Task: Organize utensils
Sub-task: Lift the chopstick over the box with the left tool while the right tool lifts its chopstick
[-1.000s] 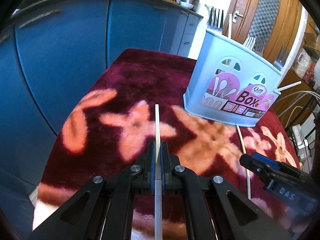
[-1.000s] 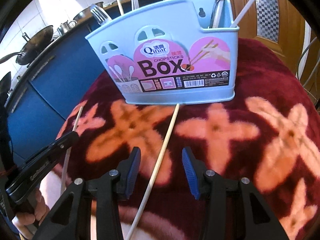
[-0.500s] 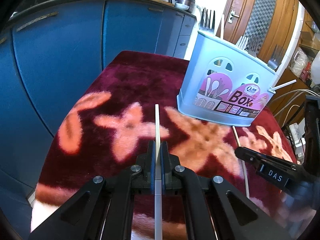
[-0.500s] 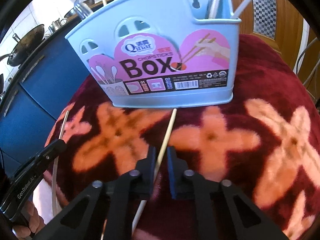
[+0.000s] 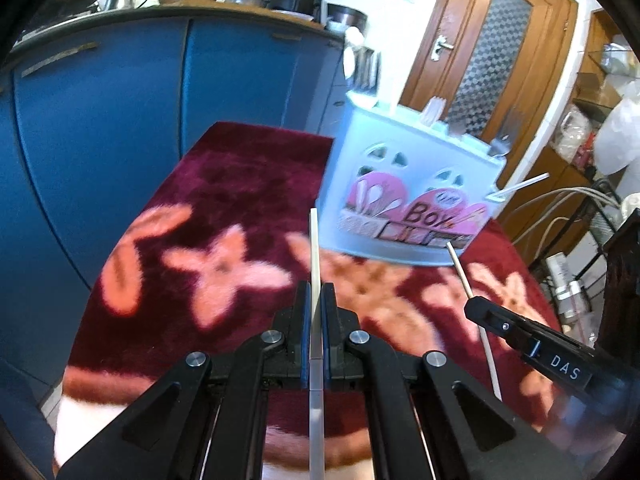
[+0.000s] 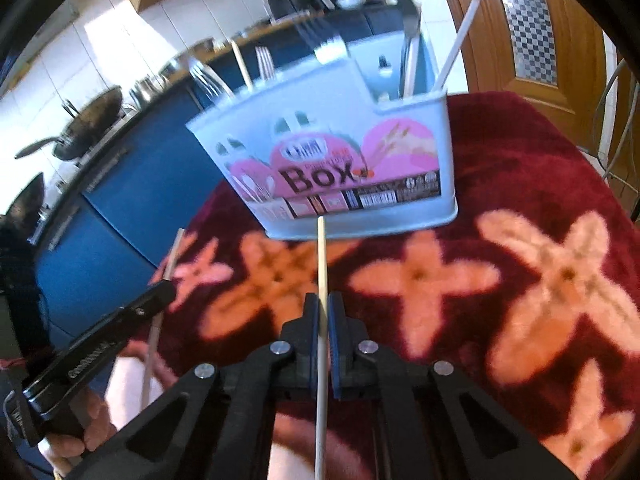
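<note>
A pale blue utensil box point(image 5: 412, 196) labelled "Box" stands on the red flowered cloth point(image 5: 224, 184); forks and chopsticks stick up from it point(image 6: 328, 52). My left gripper point(image 5: 316, 296) is shut on a white chopstick point(image 5: 315, 248) that points toward the box. My right gripper point(image 6: 323, 304) is shut on a second pale chopstick point(image 6: 322, 264), lifted off the cloth with its tip near the box's base. The right gripper shows in the left wrist view point(image 5: 528, 340); the left gripper shows in the right wrist view point(image 6: 100, 344).
Blue kitchen cabinets point(image 5: 120, 120) stand close behind the table, with pots and pans on the counter point(image 6: 88, 128). A wooden door point(image 5: 488, 60) is at the back right. Cables and clutter point(image 5: 576, 216) lie past the table's right edge.
My right gripper closed on the chopstick that lay before the box and lifted it. Both grippers have drawn back from the box. The left gripper still holds its chopstick.
</note>
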`<control>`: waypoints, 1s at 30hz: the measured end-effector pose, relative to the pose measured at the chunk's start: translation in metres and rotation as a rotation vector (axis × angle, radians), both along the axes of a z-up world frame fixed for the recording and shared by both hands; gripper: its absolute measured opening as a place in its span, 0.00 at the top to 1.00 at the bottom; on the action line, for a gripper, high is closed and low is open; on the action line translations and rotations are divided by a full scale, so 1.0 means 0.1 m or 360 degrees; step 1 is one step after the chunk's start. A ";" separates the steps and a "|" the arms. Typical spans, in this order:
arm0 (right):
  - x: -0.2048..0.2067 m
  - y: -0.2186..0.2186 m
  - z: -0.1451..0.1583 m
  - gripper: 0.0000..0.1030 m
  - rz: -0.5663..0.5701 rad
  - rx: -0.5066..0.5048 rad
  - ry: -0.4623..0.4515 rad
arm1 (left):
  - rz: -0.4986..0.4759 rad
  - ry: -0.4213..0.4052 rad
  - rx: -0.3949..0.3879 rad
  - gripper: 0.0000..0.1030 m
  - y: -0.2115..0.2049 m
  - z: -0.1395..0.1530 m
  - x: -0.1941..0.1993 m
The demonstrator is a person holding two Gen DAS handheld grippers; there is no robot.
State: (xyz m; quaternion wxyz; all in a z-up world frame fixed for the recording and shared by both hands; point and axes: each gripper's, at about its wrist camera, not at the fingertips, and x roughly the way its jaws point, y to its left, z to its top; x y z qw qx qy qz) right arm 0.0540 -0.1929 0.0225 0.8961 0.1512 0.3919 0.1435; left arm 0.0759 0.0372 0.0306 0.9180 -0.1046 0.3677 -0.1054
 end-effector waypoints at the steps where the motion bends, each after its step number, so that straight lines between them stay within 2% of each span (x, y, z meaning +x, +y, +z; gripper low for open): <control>1: -0.02 -0.01 0.05 0.94 -0.0002 0.0013 -0.0033 | -0.0012 -0.0012 -0.0018 0.97 -0.01 0.04 -0.01; 10: -0.15 -0.18 0.56 0.94 -0.0058 0.0102 -0.0334 | -0.0109 -0.0180 -0.0065 0.97 -0.18 0.49 0.09; 15: -0.06 -0.23 0.78 0.94 -0.0092 0.0105 -0.0484 | -0.0126 -0.0278 -0.0072 0.97 -0.28 0.72 0.26; 20: 0.06 -0.27 0.91 0.94 -0.0114 0.0067 -0.0585 | -0.0140 -0.0374 -0.0074 0.97 -0.38 0.94 0.47; 30: 0.47 -0.41 1.02 0.94 -0.0162 0.0074 -0.0680 | -0.0108 -0.0555 -0.0072 0.97 -0.55 1.25 0.97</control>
